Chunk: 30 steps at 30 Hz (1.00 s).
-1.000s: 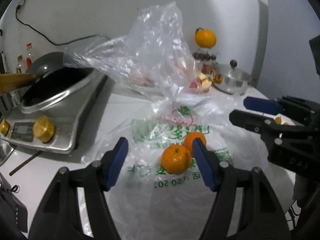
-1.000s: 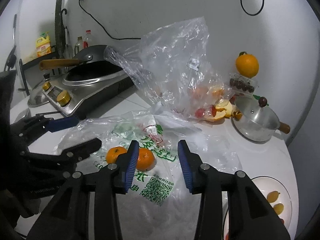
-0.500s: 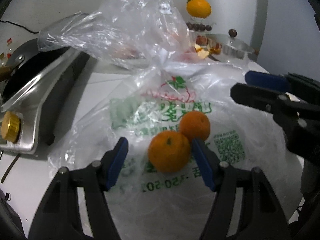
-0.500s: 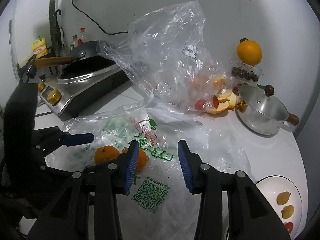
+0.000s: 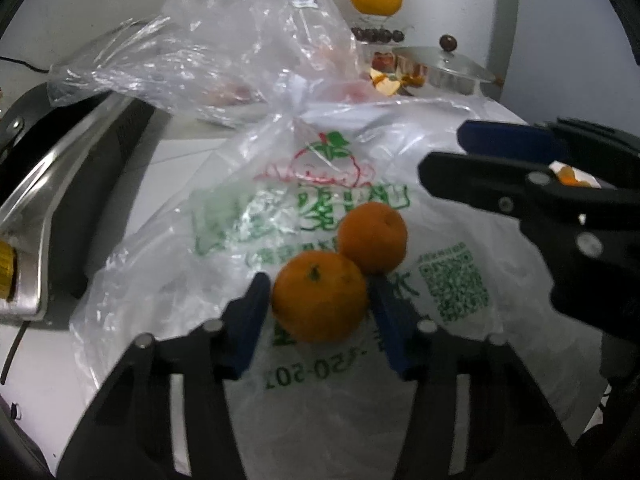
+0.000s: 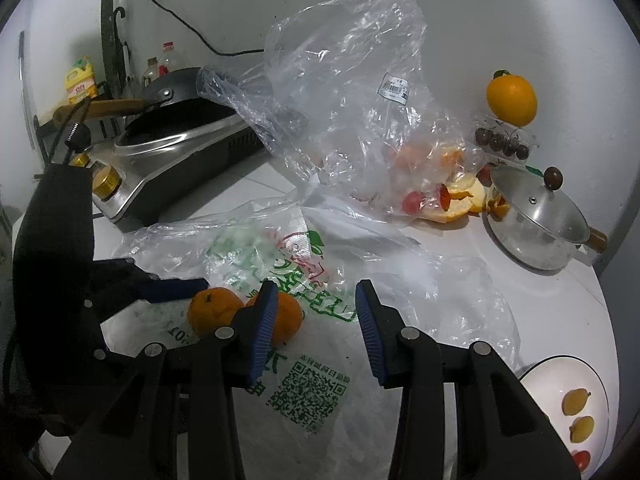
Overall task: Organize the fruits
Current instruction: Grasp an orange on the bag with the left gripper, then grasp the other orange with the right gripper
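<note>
The left hand-held gripper (image 5: 318, 300) has just been closing, and its blue pads now sit flush against both flanks of the near mandarin (image 5: 320, 295), which seems clenched, though blur hides true contact. That fruit lies dead ahead on the printed plastic bag (image 5: 304, 208) spread over the desk (image 6: 532, 300). Touching it just beyond, up and right, is the second mandarin (image 5: 373, 237). Farther right, the right hand-held gripper (image 6: 316, 320) hangs partly open, grasping nothing, that fruit just left of its fingers.
</note>
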### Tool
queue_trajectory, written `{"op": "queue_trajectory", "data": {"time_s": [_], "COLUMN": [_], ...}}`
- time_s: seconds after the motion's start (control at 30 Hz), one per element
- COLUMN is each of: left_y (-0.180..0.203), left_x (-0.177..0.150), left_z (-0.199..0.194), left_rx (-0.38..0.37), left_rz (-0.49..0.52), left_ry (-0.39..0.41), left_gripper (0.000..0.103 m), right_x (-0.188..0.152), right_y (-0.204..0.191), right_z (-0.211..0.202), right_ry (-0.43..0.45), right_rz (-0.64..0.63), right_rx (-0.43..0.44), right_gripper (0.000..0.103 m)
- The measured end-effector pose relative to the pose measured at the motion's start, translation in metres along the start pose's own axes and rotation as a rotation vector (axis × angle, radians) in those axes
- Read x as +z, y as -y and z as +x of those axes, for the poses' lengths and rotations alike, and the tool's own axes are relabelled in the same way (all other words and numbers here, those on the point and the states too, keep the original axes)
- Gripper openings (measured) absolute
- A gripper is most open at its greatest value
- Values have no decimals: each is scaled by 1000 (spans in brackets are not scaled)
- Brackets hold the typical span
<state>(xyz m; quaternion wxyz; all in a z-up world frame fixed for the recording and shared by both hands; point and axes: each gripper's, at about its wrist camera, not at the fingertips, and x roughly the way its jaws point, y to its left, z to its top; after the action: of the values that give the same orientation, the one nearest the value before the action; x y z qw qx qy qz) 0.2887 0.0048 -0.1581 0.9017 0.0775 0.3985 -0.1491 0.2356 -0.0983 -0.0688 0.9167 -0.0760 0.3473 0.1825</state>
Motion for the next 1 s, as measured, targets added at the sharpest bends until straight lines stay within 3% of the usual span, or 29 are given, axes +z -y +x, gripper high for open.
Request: {"op": "queue_trajectory", "data": {"time_s": [0.3,0.5,1.0], "left_y": [-12,-19,-28], "left_x": [-8,-12,-21], "left_z": [-19,-38,-64], "left_rx": [-43,-31,-17], "left_rz": [-59,-85,-92], "left_ry": [63,134,174], "left_gripper": [47,47,47], "right_x": [2,1,1], "right_y": [-4,-14,-21], "right_z": [12,26,50], "right_ry": [-34,-76,-156], "right_rz": [-3,-20,19], "right_rx": [-13,4,75], "right_gripper": [42,42,43]}}
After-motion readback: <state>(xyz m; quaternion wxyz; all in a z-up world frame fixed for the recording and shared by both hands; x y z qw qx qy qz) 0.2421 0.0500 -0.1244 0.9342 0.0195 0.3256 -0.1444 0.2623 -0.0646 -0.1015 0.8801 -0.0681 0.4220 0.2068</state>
